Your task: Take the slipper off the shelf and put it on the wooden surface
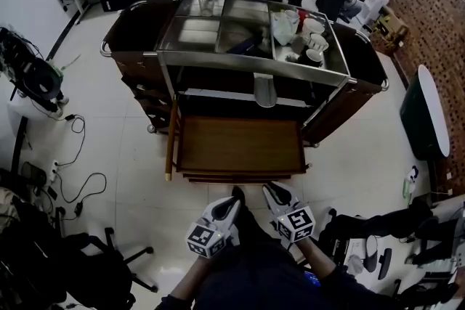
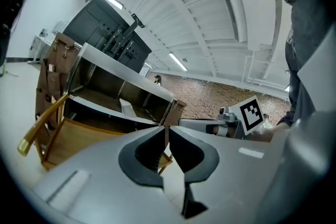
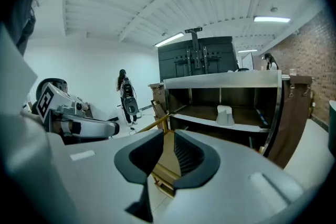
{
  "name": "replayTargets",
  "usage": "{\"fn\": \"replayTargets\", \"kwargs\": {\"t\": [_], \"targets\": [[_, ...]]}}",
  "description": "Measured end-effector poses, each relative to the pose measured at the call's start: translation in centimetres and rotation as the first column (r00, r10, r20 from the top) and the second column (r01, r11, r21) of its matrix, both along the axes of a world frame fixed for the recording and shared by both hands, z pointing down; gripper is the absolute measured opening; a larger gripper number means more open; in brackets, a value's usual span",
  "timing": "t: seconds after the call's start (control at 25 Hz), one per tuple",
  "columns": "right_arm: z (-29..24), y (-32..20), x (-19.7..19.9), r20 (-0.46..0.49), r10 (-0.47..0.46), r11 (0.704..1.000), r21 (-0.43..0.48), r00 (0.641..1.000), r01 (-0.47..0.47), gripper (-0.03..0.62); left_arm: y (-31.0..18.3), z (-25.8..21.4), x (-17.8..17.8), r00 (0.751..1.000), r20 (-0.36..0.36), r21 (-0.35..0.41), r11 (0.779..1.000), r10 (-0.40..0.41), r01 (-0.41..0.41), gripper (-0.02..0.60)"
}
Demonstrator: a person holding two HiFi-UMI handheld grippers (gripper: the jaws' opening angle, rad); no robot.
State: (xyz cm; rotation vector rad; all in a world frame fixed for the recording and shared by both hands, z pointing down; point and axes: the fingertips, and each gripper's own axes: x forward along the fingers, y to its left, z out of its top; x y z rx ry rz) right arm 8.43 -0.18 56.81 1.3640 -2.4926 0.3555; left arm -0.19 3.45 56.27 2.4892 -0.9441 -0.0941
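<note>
A grey slipper (image 1: 265, 91) lies on the cart's middle shelf (image 1: 218, 93), toe toward me. It also shows small in the left gripper view, slipper (image 2: 126, 108), and in the right gripper view, slipper (image 3: 224, 115). Below it a wooden surface (image 1: 240, 145) juts out from the cart. Both grippers hang low near my body, well short of the cart. My left gripper (image 1: 235, 194) has its jaws together and empty (image 2: 167, 128). A narrow gap shows between the jaws of my right gripper (image 1: 273, 190), with nothing in it (image 3: 169, 132).
The steel cart top (image 1: 218, 33) carries cups (image 1: 314, 47) and a white bag (image 1: 283, 29). Brown bags hang at both cart ends. Cables (image 1: 73, 178) and a chair base (image 1: 109, 250) lie at the left. A dark round table (image 1: 425, 112) stands at the right.
</note>
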Motion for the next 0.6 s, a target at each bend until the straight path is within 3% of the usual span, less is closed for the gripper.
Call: {"fn": "replayTargets", "kwargs": {"t": [0.28, 0.6], "targets": [[2.4, -13.4, 2.7, -0.035, -0.026, 1.000, -0.005, 0.999, 0.026, 0.064, -10.9, -0.3, 1.1, 0.995, 0.082, 0.024, 0.998, -0.064, 0.062, 0.062], [7.6, -30.3, 6.7, -0.048, 0.007, 0.999, -0.042, 0.999, -0.009, 0.094, -22.6, 2.2, 6.8, 0.989, 0.150, -0.024, 1.000, -0.011, 0.014, 0.077]]}}
